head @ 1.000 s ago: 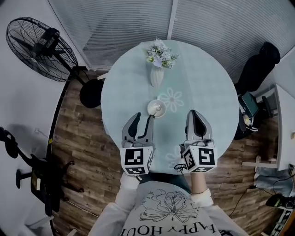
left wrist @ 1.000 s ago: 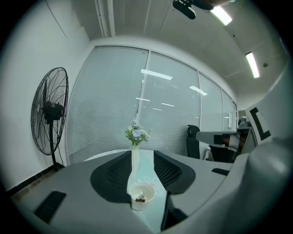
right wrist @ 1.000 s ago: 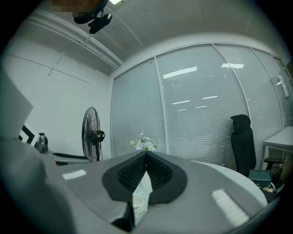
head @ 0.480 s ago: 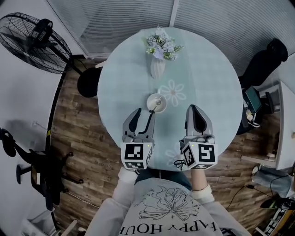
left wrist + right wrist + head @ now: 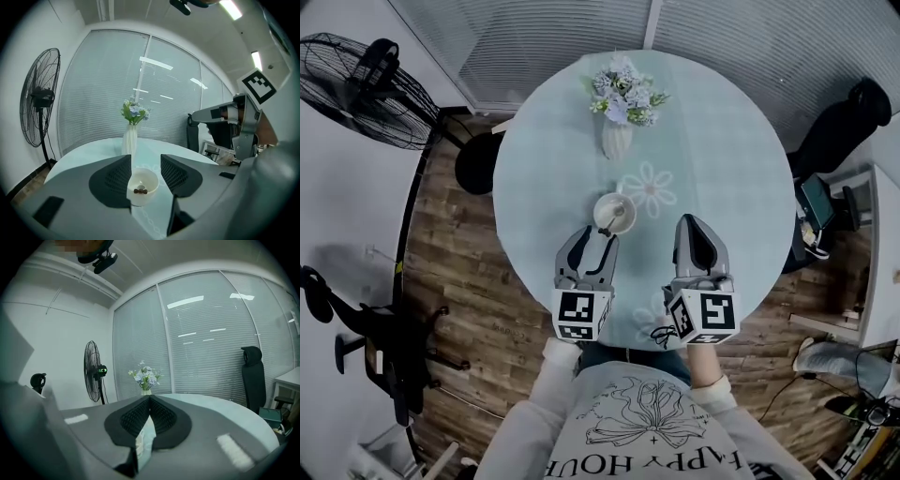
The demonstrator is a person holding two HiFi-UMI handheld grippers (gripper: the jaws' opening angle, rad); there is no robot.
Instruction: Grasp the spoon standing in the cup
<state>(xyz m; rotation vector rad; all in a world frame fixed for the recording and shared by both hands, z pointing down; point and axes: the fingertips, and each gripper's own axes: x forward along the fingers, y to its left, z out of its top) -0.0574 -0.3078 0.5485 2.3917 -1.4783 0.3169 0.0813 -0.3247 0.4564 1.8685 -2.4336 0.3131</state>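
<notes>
Change since the earlier frame: left gripper [image 5: 593, 246] carried forward toward the small white ceramic cup [image 5: 613, 214], its jaws set wider than before.

Item 1: the cup stands on the round pale-green table [image 5: 731, 141], toward the person's edge and just ahead of the left gripper's tips.

Item 2: pale spoon [image 5: 618, 208], standing in that cup (little more than a light sliver from above).

Left gripper: jaws opening. Its own view frames the cup in the gap between them, pads clear of it, nothing gripped.

Right gripper [image 5: 695, 231]: jaws clenched together on nothing, over the table to the right of the cup and apart from it.

Item 3: white vase of blue and white flowers [image 5: 617, 139], beyond the cup.

Off the table: black pedestal fan [image 5: 370, 80], black office chair [image 5: 844, 127], wood-plank floor [image 5: 459, 262].
</notes>
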